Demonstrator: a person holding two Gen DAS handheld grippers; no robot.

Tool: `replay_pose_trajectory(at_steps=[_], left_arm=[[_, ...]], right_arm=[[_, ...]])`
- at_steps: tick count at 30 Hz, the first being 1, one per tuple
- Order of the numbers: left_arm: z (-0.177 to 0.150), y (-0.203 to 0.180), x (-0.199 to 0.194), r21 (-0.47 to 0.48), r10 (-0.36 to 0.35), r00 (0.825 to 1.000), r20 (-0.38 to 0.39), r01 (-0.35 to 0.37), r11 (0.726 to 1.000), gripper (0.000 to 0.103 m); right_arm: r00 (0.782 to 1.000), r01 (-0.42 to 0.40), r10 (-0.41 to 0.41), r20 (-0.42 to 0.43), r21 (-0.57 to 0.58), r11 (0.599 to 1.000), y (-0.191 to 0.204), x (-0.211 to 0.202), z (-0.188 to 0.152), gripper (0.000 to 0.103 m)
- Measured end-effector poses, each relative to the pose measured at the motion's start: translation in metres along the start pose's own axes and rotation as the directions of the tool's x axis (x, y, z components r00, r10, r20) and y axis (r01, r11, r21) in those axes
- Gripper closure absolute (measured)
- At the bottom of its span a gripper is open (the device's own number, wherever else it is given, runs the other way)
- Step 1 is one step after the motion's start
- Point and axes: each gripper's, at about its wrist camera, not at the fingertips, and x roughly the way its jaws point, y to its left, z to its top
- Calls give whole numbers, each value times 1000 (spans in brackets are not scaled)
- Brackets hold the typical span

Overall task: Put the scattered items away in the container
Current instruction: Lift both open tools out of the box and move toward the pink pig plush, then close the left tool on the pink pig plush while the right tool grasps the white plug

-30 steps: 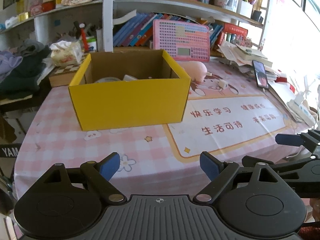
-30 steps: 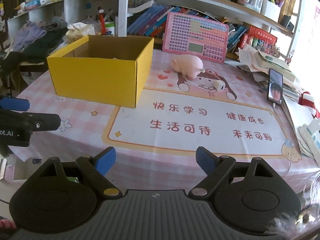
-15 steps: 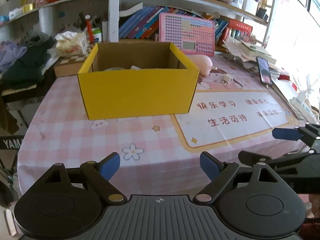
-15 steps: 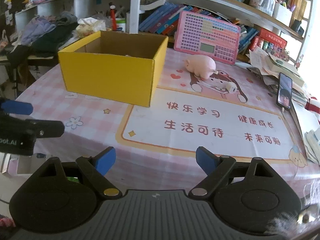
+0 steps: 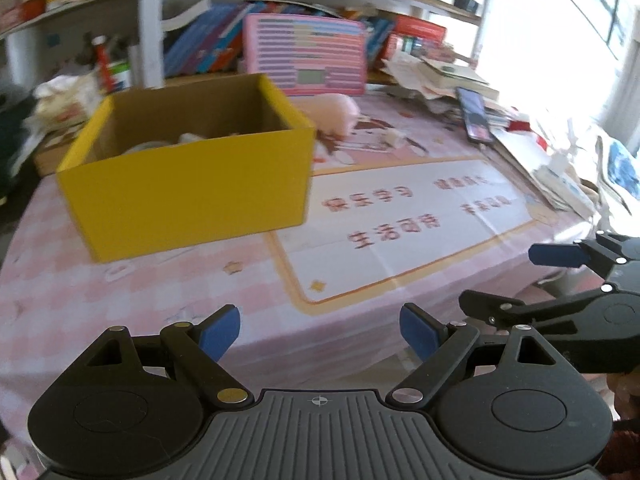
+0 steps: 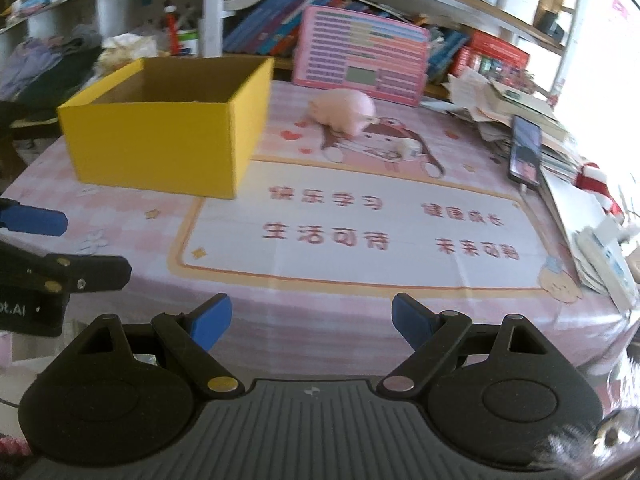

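My left tongs (image 5: 320, 330) and right tongs (image 6: 312, 320) both gape wide, blue-padded tips empty, at the tabletop's (image 6: 360, 312) near edge. Beyond them a smooth pink checked cloth (image 5: 100, 292) carries a yellow cardboard box (image 5: 188, 196), open-topped, pale shapes inside. A rounded, soft-looking pink pig (image 6: 346, 111) sits right of it, apart.

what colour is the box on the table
Yellow outside, brown cardboard inside; the box shows best in the right wrist view.

Matt yellow cardboard box (image 6: 168, 128), smooth pink plastic pig (image 6: 344, 110), glossy tablecloth (image 6: 360, 300).
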Motion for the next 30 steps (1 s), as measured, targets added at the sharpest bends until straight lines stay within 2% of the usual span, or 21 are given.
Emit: replay_pose_trajectory(at_steps=[5,19,24,27,30], left_arm=[[12,-18,15,55,-31,1000,-3,31,998,14],[62,-64,90,100,-86,995,-55,92,991,14],[85,-82,121,81,-71,996,-45,74,994,14],[105,-88,135,48,-32,999,-14,32,998,14],[131,-91,146,8,10,1000,22,-10,1000,14]], right_arm=[[1000,31,-31,-4,38,999,-23,7,2,16],[997,62,-59,-53,71,996,-99,56,19,18],[998,45,-42,-52,60,997,-132,80,35,21],[999,23,-20,-46,60,998,-152,96,48,25],[999,-10,12,-38,63,998,-169,116,63,25]])
